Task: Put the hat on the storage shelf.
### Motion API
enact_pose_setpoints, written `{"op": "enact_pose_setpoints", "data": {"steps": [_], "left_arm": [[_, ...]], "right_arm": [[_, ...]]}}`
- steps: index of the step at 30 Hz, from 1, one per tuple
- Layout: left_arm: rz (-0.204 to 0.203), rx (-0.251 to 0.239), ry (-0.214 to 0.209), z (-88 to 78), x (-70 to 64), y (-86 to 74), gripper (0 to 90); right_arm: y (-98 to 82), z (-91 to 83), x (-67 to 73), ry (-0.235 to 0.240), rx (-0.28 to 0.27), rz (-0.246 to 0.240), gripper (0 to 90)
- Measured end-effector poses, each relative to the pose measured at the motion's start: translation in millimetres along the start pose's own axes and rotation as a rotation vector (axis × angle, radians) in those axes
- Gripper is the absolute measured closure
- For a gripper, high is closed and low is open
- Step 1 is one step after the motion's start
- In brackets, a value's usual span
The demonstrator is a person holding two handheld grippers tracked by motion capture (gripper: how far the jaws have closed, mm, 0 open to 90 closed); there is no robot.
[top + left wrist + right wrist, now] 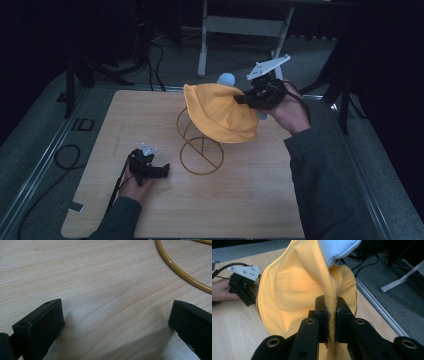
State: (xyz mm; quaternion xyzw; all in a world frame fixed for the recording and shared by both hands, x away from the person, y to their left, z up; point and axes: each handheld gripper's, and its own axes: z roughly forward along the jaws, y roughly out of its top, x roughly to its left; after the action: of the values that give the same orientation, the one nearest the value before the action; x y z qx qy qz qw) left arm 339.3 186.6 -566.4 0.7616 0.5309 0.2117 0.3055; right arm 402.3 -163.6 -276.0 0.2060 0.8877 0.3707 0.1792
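Your right hand-held gripper (331,325) pinches the yellow hat's (220,112) brim; left hand-held gripper (159,170) rests wide open, empty. Tugging could topple the wire stand (200,155).

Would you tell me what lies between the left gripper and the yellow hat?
In the high view, the gold wire stand lies between the left gripper and the hat.

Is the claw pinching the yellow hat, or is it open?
Pinching. The right claw is shut on the yellow hat; its brim edge runs between the closed jaws.
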Motion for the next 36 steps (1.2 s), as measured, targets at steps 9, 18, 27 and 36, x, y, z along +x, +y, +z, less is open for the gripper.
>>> {"op": "enact_pose_setpoints", "data": {"steps": [9,18,27,36], "left_arm": [[-0.001,-0.002,-0.001,0.1,0.0,0.0,0.1],[0.004,0.004,-0.001,-0.2,0.4,0.2,0.1],[0.004,0.004,-0.001,-0.3,0.4,0.1,0.1],[0.003,0.004,-0.001,-0.3,0.4,0.2,0.1]], "right_arm": [[13.9,13.9,7.5,0.026,0.023,-0.026,83.0],[35.5,24.5,21.3,0.061,0.038,-0.071,80.5],[52.7,37.2,34.4,0.085,0.041,-0.106,78.8],[62.0,48.5,44.3,0.102,0.041,-0.115,75.6]]}}
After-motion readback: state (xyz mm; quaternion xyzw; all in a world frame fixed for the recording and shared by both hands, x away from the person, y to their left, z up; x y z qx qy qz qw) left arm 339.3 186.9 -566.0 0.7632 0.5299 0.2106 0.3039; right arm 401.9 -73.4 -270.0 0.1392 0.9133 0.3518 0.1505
